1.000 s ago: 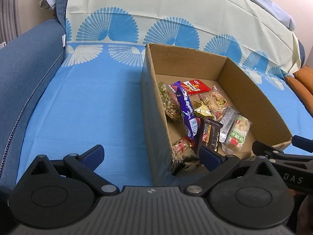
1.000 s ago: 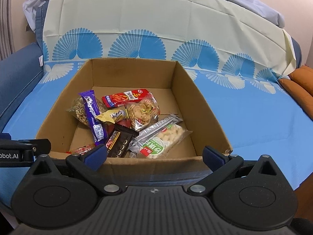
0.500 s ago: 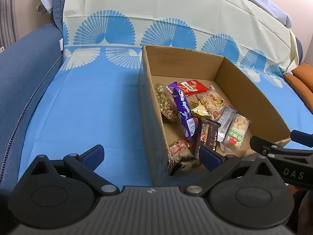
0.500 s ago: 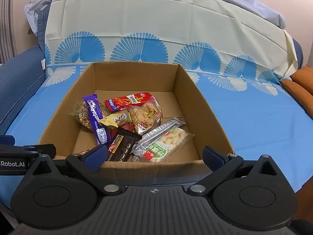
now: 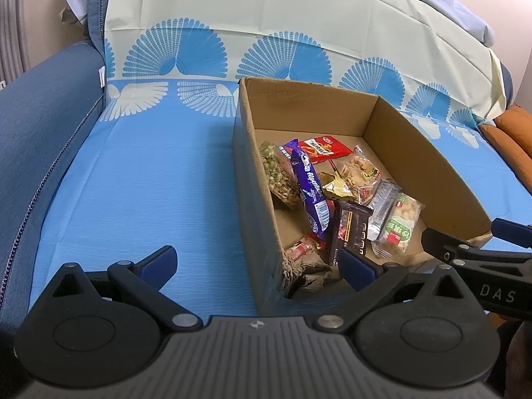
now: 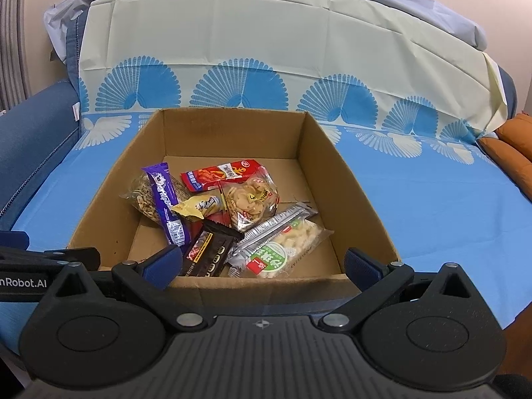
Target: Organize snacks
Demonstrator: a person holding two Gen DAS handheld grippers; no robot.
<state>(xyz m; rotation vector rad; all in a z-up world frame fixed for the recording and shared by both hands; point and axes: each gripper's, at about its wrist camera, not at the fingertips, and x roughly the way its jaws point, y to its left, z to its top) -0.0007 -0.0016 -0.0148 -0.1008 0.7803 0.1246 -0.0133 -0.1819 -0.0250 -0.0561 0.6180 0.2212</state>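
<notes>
Nearest the cameras, both tongs hang released and empty at the near end of the cardboard box (image 6: 349, 179), the landmark here. The right tongs (image 6: 262, 261) sit spread wide in front of the box's near wall, one blue pad at the near-left inside corner and the other just outside the near-right corner. The left tongs (image 5: 257, 264) straddle the box's near-left corner, which is torn and crumpled, with one pad over the blue sheet (image 5: 149, 193) outside the box and the other over the box's near end.

Inside the box the snacks lie in a loose heap towards the left wall. At the near wall lies a black packet (image 6: 209, 252), and just right of it a clear bag with a green label (image 6: 282, 249), with a silver wrapper (image 6: 276, 221) resting along its far edge. A small red-and-white candy (image 5: 301, 249) lies in the near-left corner. Further in, a long purple bar (image 6: 166, 199) lies across a clear bag of nuts (image 6: 143, 196) against the left wall. Beside it are a small yellow packet (image 6: 199, 206) and a clear bag of round crackers (image 6: 249, 199). Farthest in the heap lies a red packet (image 6: 222, 174); the far end of the box floor is bare cardboard.

The box stands on the blue sheet covering a sofa. Behind the box the sheet climbs the backrest, pale with blue fan prints (image 6: 239, 83). Left of the box is a dark blue armrest (image 5: 36, 109), and to the right an orange cushion (image 6: 515, 139).
</notes>
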